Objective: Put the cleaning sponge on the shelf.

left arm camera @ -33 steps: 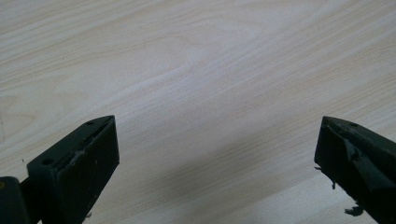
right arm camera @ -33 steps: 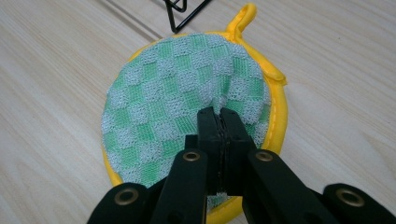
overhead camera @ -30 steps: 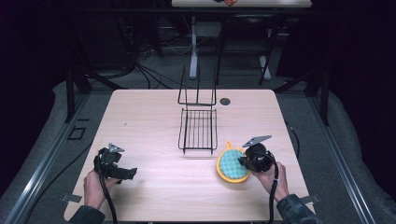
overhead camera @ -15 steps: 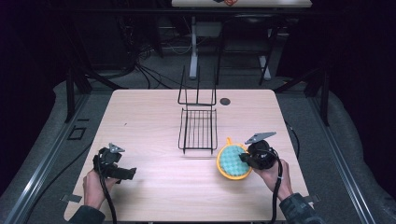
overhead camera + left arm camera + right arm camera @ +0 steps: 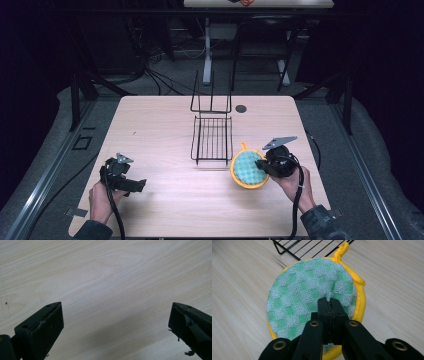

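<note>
The round pot holder (image 5: 248, 169), green-and-white checked with a yellow border and a hanging loop, is seen in the high view at the lower right of the frame, flat on the wooden table (image 5: 160, 120) and just beside the lower right corner of the black wire rack (image 5: 212, 139), its loop toward the rack. The right gripper (image 5: 263, 167) is laid against its right side, held from below by a hand (image 5: 292, 182), while the left gripper (image 5: 134, 185) is held well apart at the lower left, over bare wood. In the left gripper view, the two black jaws are seen spread wide at the bottom corners of the frame, with nothing but table grain between them. In the right gripper view, the pot holder (image 5: 312, 300) takes up the middle of the frame, and the right gripper (image 5: 329, 305) is closed together on a pinched fold of its checked cloth, near its lower right edge; the rack's wires (image 5: 307, 247) run across the top. The grasp is judged to be made, while the lifting and the placing, presumably onto or at the rack, are judged to be left undone.
</note>
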Action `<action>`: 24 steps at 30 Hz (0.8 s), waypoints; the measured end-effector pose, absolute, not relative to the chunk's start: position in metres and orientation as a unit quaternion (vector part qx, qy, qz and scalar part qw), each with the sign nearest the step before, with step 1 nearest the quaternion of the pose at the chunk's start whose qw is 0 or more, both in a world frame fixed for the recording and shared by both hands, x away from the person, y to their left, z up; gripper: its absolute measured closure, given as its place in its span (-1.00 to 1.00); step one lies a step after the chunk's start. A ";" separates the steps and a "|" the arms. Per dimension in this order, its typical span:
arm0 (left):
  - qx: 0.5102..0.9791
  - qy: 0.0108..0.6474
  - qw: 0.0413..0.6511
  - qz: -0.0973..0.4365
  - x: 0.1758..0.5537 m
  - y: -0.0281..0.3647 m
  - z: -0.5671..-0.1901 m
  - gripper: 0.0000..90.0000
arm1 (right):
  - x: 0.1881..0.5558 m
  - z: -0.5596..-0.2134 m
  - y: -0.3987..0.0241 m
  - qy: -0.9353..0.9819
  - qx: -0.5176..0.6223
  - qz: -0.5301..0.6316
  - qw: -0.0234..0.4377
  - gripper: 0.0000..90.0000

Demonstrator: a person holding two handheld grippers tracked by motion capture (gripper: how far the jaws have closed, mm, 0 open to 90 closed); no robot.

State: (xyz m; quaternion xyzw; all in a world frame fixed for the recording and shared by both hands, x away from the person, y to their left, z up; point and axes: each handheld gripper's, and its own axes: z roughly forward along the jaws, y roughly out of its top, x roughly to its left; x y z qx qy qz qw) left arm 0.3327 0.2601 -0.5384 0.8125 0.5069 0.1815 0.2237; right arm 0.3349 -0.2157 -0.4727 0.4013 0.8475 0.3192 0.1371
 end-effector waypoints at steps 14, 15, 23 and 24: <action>0.813 0.507 0.225 0.181 0.333 0.261 -0.538 -1.00 | 0.340 -0.458 -0.205 0.845 0.388 0.339 0.143 0.98; 0.813 0.507 0.225 0.181 0.333 0.261 -0.538 -1.00 | 0.341 -0.457 -0.205 0.844 0.388 0.340 0.143 0.98; 0.812 0.507 0.227 0.181 0.333 0.261 -0.538 -1.00 | 0.348 -0.453 -0.198 0.841 0.387 0.349 0.142 0.98; 0.812 0.506 0.227 0.180 0.333 0.261 -0.538 -1.00 | 0.349 -0.452 -0.196 0.841 0.387 0.351 0.142 0.98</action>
